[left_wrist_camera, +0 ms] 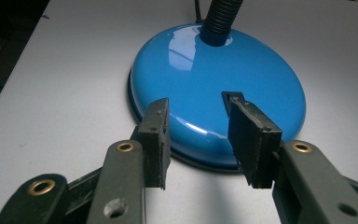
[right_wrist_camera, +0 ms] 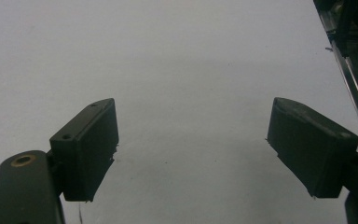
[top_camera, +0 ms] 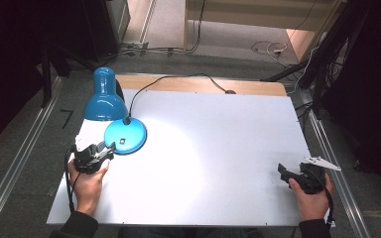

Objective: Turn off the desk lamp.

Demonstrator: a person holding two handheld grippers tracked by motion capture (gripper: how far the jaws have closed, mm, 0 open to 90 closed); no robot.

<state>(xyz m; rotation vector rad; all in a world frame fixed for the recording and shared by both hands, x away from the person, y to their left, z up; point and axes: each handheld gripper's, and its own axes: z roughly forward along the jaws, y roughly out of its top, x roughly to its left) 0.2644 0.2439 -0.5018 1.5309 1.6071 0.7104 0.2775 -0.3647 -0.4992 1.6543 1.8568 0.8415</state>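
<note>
1. Blue desk lamp (top_camera: 114, 116) stands at the far-left corner of the white worktop (top_camera: 203, 158) in the high view, its round base (top_camera: 125, 136) on the sheet and its shade (top_camera: 104, 96) leaning out past the left edge. A black cord (top_camera: 178, 79) runs from the base across the wooden strip at the far edge. The left gripper (top_camera: 110, 150) sits just beside the base at the near-left; the right gripper (top_camera: 283, 173) rests near the right edge, well apart from the lamp. The broad middle of the sheet between the two hands lies bare, lit by a pale pool of light. Metal rails run along the floor on both sides.

2. Left gripper view: the jaws stand spread, nothing between them, their tips over the near rim of the glossy blue lamp base (left_wrist_camera: 219, 88). The black ribbed neck (left_wrist_camera: 221, 18) rises from the base's far side. Bare white worktop (left_wrist_camera: 74, 60) shows to the left, its edge at the far left.

3. Right gripper view: the jaws stand wide apart and empty above plain white worktop (right_wrist_camera: 177, 70), with the worktop's edge and a metal rail (right_wrist_camera: 349, 79) at the upper right.
</note>
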